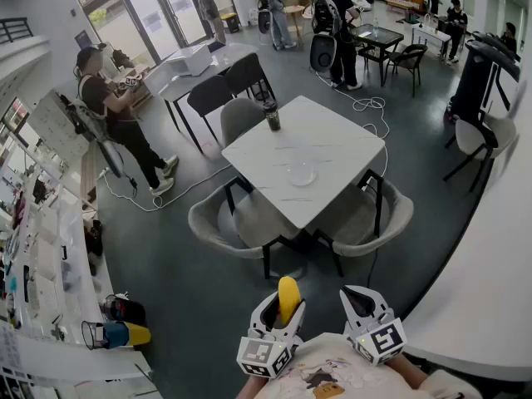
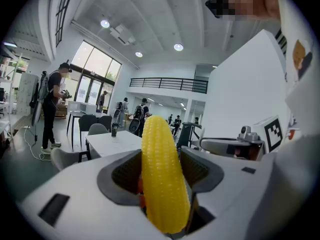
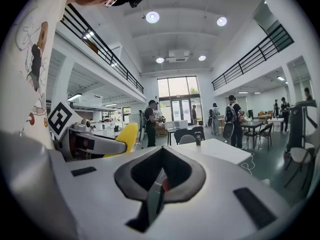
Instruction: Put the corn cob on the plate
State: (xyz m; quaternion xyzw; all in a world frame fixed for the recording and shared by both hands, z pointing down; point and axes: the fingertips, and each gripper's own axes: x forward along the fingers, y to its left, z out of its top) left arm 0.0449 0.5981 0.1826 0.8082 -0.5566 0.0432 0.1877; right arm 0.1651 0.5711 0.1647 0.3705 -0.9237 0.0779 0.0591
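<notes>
A yellow corn cob stands upright between the jaws of my left gripper, which is shut on it low in the head view, close to my body. In the left gripper view the corn cob fills the gap between the dark pads. My right gripper hovers beside it, shut with nothing between its jaws. The corn cob also shows at the left of the right gripper view. A clear plate lies on the white table, well ahead of both grippers.
A dark cup stands at the table's far corner. Grey chairs ring the table. A cable trails on the floor. A person stands at left, others stand at the back. A white counter curves along the right.
</notes>
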